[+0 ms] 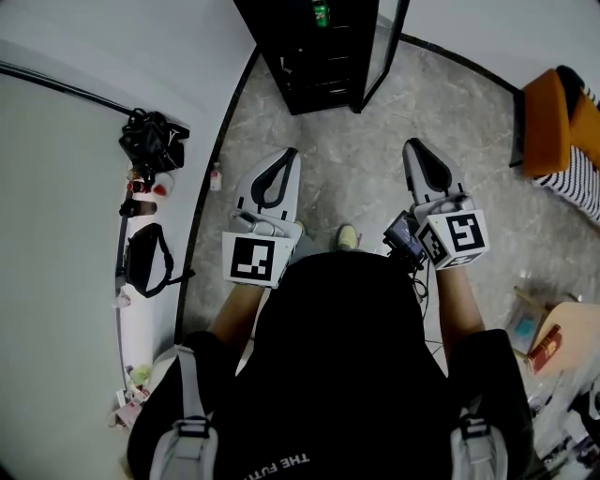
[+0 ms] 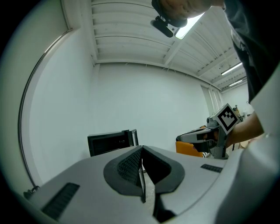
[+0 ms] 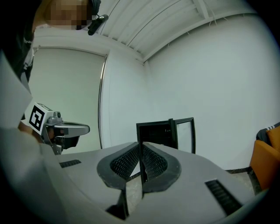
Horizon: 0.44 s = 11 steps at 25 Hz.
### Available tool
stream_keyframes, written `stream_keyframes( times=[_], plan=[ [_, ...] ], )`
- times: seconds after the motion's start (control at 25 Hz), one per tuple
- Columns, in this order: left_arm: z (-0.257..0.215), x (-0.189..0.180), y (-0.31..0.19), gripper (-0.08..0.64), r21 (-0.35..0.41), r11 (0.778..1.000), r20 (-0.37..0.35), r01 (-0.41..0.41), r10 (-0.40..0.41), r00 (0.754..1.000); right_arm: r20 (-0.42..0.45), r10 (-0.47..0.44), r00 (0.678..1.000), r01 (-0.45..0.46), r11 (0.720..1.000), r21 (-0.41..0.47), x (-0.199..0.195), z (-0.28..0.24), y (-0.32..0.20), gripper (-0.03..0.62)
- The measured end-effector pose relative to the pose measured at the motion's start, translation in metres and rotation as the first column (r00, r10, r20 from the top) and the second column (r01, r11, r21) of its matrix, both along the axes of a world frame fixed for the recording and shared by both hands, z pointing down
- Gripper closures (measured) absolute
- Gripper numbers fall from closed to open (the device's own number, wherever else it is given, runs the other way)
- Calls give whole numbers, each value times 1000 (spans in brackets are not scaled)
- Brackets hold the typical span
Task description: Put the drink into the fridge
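Note:
A small black fridge (image 1: 323, 56) stands on the floor ahead with its glass door (image 1: 384, 52) swung open. Inside it, on a shelf, sits a green drink can (image 1: 321, 13). My left gripper (image 1: 288, 156) and my right gripper (image 1: 415, 146) are held side by side at waist height, both pointing level toward the fridge and well short of it. In the left gripper view the left gripper (image 2: 141, 151) has its jaws closed together on nothing, with the fridge (image 2: 113, 142) beyond. The right gripper (image 3: 140, 146) is likewise shut and empty, facing the fridge (image 3: 164, 131).
An orange chair (image 1: 553, 112) stands at the right. A white ledge (image 1: 131, 309) at the left carries black bags (image 1: 150, 141). A small bottle (image 1: 217, 176) stands on the floor by the wall. Marbled floor (image 1: 347, 178) lies between me and the fridge.

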<state>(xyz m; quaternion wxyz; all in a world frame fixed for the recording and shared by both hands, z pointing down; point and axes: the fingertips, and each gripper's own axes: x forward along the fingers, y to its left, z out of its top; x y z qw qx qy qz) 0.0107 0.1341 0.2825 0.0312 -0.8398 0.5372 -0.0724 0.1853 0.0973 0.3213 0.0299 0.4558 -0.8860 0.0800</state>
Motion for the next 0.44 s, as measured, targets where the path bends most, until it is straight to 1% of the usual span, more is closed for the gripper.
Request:
stream_keyframes(
  times=[0.44],
  plan=[
    [-1, 3, -7, 548, 3, 1000, 0, 8, -8, 1000, 2, -18, 1000, 18, 1000, 2, 3, 2, -6, 561]
  ],
)
